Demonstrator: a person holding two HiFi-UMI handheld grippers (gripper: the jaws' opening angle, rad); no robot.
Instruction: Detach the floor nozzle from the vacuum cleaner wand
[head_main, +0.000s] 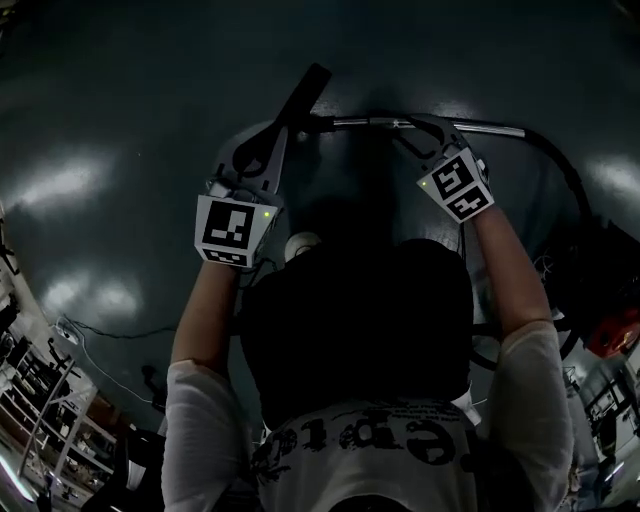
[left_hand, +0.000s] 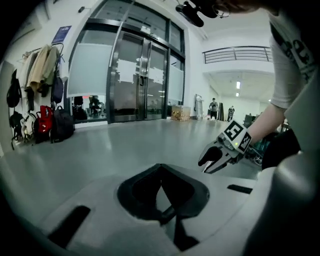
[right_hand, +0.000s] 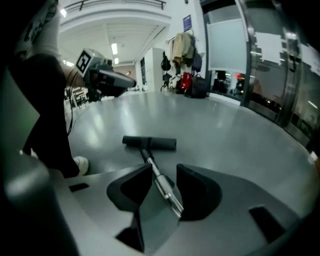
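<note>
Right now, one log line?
left gripper: jaws shut, empty | right gripper: jaws apart around wand | floor nozzle: attached to wand

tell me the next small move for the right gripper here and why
Probably close the right gripper on the shiny silver metal wand: its jaws stand apart with the wand running between them, not yet gripped, and the black T-shaped floor nozzle lies ahead, joined to it. The left gripper is shut, holding nothing.
</note>
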